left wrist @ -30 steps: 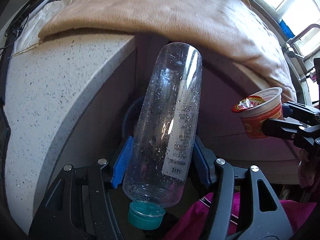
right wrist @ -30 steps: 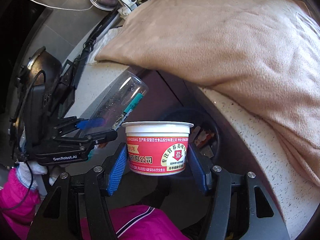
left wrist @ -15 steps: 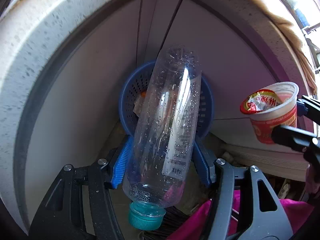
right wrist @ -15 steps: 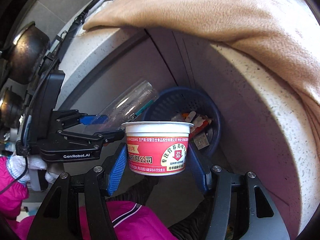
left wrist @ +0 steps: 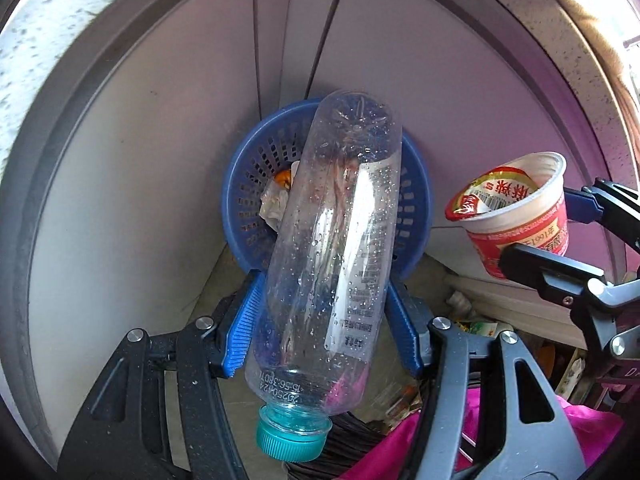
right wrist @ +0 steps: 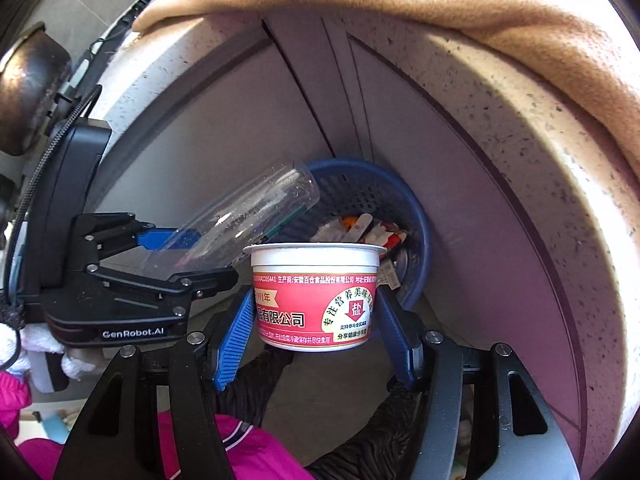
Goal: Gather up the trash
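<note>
My left gripper (left wrist: 326,320) is shut on a clear plastic bottle (left wrist: 332,248) with a teal cap (left wrist: 294,438), its base pointing at a blue trash basket (left wrist: 416,200) on the floor. The basket holds wrappers and paper (left wrist: 274,204). My right gripper (right wrist: 316,320) is shut on a red and white food cup (right wrist: 316,296), held upright above and in front of the basket (right wrist: 416,216). The cup (left wrist: 520,216) shows to the right of the bottle in the left view, its foil lid peeled back. The bottle (right wrist: 240,216) and left gripper (right wrist: 168,260) show left of the cup.
The basket stands in a corner of grey cabinet doors (left wrist: 160,160) under a speckled stone counter (right wrist: 540,140). A tan blanket (right wrist: 440,8) lies on the counter. A dark pot (right wrist: 28,92) sits far left. My pink sleeve (left wrist: 480,440) is below.
Both grippers have dropped from counter height down toward the floor and closer to the blue basket, which now fills more of both views. Both still hold their items.
</note>
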{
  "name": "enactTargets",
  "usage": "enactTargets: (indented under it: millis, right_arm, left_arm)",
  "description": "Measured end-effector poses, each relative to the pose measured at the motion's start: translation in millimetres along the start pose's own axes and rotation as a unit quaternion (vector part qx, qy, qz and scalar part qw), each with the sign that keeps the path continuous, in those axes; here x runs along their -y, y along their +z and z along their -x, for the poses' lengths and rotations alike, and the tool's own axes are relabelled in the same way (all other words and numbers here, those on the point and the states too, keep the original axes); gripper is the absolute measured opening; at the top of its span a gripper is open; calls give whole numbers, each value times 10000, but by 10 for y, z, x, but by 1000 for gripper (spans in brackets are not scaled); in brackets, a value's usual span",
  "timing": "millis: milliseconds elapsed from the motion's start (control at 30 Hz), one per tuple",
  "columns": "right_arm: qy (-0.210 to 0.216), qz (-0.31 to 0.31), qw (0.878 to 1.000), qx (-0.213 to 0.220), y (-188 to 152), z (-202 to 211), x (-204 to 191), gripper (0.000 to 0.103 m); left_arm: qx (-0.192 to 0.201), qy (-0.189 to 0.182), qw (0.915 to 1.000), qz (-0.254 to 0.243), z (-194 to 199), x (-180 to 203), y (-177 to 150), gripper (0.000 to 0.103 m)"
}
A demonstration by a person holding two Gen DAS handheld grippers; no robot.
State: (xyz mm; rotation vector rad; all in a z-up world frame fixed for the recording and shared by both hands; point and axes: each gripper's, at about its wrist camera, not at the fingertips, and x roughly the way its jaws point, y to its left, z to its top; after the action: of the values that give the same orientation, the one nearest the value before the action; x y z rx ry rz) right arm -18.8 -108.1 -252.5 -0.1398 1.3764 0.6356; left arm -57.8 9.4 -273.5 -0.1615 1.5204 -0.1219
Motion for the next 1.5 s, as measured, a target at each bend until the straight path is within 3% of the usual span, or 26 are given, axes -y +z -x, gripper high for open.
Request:
enactTargets:
  millis: [833,1500]
  right_arm:
    - [-284,96,9994,-166,59,-250,-59,60]
    - [-185,61,9997,-165,134,-161,31,60]
  left_arm:
    - [-63,376,9992,-96,-77,31,165,61]
    - [-28,473,9989,-47,-64,19,176,61]
